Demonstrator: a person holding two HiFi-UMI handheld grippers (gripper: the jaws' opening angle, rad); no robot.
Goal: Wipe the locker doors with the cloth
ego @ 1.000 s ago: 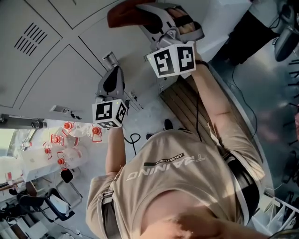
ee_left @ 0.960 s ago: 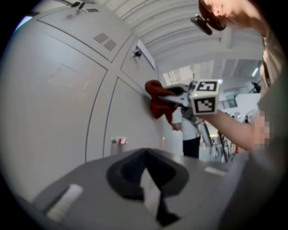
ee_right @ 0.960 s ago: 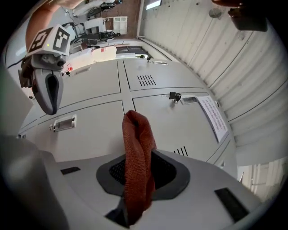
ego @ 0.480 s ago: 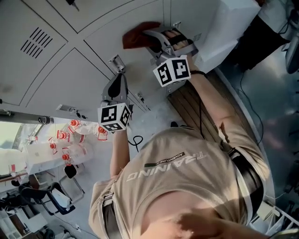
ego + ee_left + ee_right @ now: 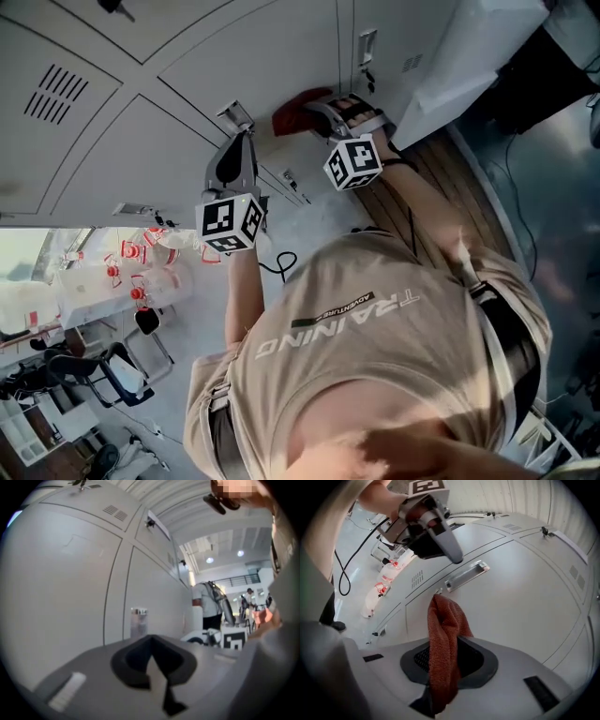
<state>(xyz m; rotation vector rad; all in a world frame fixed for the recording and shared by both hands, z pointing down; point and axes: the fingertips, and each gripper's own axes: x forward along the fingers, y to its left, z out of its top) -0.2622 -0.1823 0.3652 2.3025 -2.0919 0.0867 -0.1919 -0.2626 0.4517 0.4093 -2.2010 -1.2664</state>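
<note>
Presently both of the person's arms reach forward from the beige T-shirt (image 5: 375, 356) toward the pale grey metal locker doors (image 5: 187, 75). In the head view the right forearm is stretched out long toward 12 o'clock. It carries the right gripper (image 5: 323, 114), whose marker cube sits just behind the jaws. The left arm is bent and drawn in closer to the body. The left gripper (image 5: 234, 155) stands at about 8 o'clock from the right one, well apart from it, with its tip close to the door face near a small metal latch (image 5: 234, 114).

The right gripper view shows the right gripper (image 5: 440, 686) with its jaws clamped on the rust-red knitted cloth (image 5: 443, 653). The cloth rises in a folded bunch out beyond the jaws toward 12 o'clock. Its top edge lies just below a silver bar handle (image 5: 466, 576) on the locker doors (image 5: 520, 606), and whether it touches the panel cannot be told. In the head view the cloth (image 5: 298, 111) shows at 9 o'clock of the right gripper, against the door.

The left gripper (image 5: 152, 667) has its jaws together with nothing between them, pointing along the locker doors (image 5: 61, 573).

Clear plastic bottles with red caps (image 5: 141, 272) stand at 9 o'clock of the torso.
</note>
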